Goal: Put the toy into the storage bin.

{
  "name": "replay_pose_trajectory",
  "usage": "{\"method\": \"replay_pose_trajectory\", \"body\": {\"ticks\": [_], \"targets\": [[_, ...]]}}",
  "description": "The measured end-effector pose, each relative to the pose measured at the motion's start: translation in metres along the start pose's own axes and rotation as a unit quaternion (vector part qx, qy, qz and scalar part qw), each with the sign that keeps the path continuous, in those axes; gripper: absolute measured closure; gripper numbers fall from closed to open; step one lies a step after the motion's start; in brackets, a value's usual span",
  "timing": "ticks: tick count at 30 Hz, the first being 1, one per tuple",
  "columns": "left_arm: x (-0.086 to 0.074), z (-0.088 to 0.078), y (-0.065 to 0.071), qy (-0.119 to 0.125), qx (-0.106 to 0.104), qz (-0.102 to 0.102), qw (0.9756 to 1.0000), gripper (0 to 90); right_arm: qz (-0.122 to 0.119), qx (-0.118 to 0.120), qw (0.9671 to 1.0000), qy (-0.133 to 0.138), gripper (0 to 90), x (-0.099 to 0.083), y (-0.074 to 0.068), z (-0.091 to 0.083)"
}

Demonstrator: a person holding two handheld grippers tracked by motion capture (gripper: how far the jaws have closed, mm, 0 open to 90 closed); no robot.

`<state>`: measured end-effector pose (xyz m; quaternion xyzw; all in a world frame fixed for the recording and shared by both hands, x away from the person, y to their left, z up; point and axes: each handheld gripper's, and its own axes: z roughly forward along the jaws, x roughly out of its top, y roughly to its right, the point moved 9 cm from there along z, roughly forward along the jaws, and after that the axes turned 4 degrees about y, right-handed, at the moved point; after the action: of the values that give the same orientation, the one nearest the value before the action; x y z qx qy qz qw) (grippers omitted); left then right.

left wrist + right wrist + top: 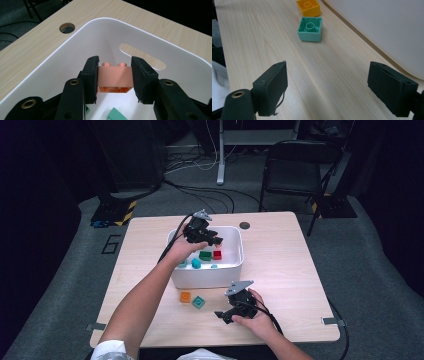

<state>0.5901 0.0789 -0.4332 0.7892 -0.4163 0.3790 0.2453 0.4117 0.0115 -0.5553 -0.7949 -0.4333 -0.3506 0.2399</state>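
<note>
High view: the left gripper (216, 240) hangs over the white bin (235, 268), above its far left part. The bin already holds green, red and teal bricks. The right gripper (220, 314) rests low over the table (280, 270) in front of the bin. An orange brick (185, 296) and a teal brick (199, 302) lie on the table just before the bin's near wall.

Left gripper view: the jaws are clamped on a salmon brick (115, 77), studs up, suspended inside the bin near its slotted far wall and clear of the floor.

Right gripper view: the jaws stand wide with nothing between them, pointing along the bin's near wall toward the teal brick, the orange one beyond it.

Risk, as a judgement: the pads hold the salmon brick by its smooth sides, so a tilt could let it slip early; released from this height, it may bounce off the bricks below.
</note>
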Motion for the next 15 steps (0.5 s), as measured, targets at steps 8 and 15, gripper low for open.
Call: {"method": "replay_pose_trajectory", "body": {"ticks": [8, 15], "targets": [[-0.007, 0.001, -0.004, -0.019, 0.01, -0.008, 0.9997, 49.2, 0.001, 0.0, 1.0, 0.001, 15.7, 0.0, 0.0, -0.001], [-0.003, -0.023, -0.004, -0.005, 0.021, -0.007, 0.9998, 48.2, 0.004, 0.0, 1.0, 0.0, 15.7, 0.0, 0.0, -0.001]]}}
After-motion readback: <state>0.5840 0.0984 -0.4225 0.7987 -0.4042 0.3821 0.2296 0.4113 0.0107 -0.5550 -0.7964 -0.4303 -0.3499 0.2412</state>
